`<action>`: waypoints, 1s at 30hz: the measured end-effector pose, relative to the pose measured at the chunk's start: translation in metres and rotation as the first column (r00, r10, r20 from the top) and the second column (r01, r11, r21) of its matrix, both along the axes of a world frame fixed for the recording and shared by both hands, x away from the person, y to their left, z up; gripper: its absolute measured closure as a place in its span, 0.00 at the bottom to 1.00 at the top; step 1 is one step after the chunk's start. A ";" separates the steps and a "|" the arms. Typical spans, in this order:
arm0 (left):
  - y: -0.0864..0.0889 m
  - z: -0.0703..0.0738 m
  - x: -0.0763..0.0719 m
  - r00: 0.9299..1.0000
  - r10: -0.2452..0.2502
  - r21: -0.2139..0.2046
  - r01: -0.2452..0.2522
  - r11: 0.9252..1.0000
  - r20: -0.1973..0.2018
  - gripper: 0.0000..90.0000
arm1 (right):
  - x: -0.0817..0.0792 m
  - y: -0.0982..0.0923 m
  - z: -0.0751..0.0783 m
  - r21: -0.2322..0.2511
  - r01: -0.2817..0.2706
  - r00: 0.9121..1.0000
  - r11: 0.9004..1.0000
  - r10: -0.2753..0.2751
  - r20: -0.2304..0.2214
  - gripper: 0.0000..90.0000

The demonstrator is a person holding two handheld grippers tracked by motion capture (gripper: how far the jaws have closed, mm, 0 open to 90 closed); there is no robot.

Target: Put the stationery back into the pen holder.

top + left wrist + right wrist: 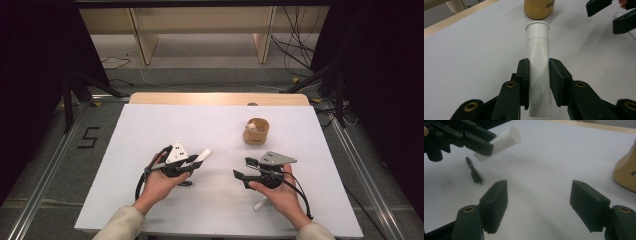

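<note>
White table [150,130] w/ a wooden far edge, dark room around, floor marked "5". Left gripper [196,161] pinches a white glue stick [538,62] across its body, held off the table; label reads "GLOO", bottom end cut off by the frame. Small black thing [474,171] lies under it, hard to ID. Right gripper [244,169] has pads spread wide, nothing btwn them. Tan holder [256,131] stands farther back at right; contents unclear, its writing unreadable.
</note>
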State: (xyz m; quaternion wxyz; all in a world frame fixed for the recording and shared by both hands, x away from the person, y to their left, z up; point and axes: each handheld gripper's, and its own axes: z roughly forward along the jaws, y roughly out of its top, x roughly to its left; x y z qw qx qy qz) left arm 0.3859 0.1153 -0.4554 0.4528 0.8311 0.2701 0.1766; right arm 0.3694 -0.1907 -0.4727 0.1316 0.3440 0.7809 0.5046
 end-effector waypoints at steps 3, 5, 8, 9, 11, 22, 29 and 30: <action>-0.004 0.000 -0.002 1.000 -0.012 -0.001 0.012 1.000 0.000 0.79 | 0.003 0.006 0.000 0.012 -0.018 1.000 1.000 0.018 -0.023 0.36; -0.007 -0.001 -0.002 1.000 -0.015 -0.004 0.015 1.000 0.003 0.79 | 0.005 0.009 0.001 0.027 -0.022 0.999 0.999 0.023 -0.030 0.36; -0.010 -0.001 -0.003 1.000 -0.018 -0.009 0.018 1.000 0.007 0.79 | 0.008 0.014 0.002 0.042 -0.031 0.999 0.999 0.033 -0.038 0.37; -0.011 -0.001 -0.004 1.000 -0.021 -0.007 0.021 1.000 0.009 0.79 | 0.008 0.015 0.002 0.047 -0.032 0.999 0.998 0.034 -0.041 0.37; -0.013 -0.002 -0.005 1.000 -0.027 -0.005 0.027 1.000 0.007 0.79 | 0.010 0.019 0.003 0.059 -0.035 0.998 0.998 0.039 -0.051 0.37; -0.024 -0.006 -0.008 0.998 -0.057 -0.006 0.057 0.998 0.005 0.79 | 0.018 0.030 0.002 0.100 -0.058 0.994 0.993 0.066 -0.088 0.38; -0.028 -0.007 -0.009 0.998 -0.067 -0.014 0.067 0.998 0.005 0.79 | 0.023 0.034 0.000 0.126 -0.065 0.990 0.990 0.080 -0.118 0.41; -0.029 -0.007 -0.009 0.998 -0.067 -0.013 0.068 0.998 0.007 0.79 | 0.023 0.034 0.000 0.129 -0.067 0.989 0.989 0.083 -0.125 0.41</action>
